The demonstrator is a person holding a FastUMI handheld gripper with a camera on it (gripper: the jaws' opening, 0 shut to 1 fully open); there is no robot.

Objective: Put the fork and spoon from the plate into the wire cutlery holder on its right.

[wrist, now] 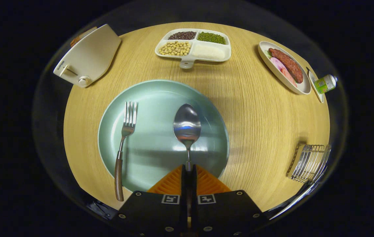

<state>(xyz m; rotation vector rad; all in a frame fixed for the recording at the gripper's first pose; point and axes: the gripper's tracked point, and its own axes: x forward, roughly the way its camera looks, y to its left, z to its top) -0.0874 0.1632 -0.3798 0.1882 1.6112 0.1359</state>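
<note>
1. Nearest to me, the gripper [188, 171] is sitting low over the near rim of the plate, and I am holding its fingers [173, 181] closed on the handle of the spoon [187, 126], one pressing from each side.
2. The spoon is pointing straight ahead from the fingers, its bowl facing up over the middle of the plate [154, 154]; I cannot tell whether it is lifted or resting.
3. The plate is lying flat on the wooden tabletop [259, 118], just ahead of the fingers.
4. The fork [124, 144] is lying on the plate's left side, well apart from the spoon, tines pointing away and its dark handle hanging over the near rim.
5. To the right of the plate, well apart from it, the wire cutlery holder [310, 163] is standing near the tabletop's edge.
6. Farther off, a divided tray [193, 46] of beans and grains is sitting beyond the plate.
7. At the far left a cream-coloured appliance [88, 56] is resting; at the far right an oval dish [285, 67] of sliced meat is lying, with a small green bottle [325, 83] just beside it.
</note>
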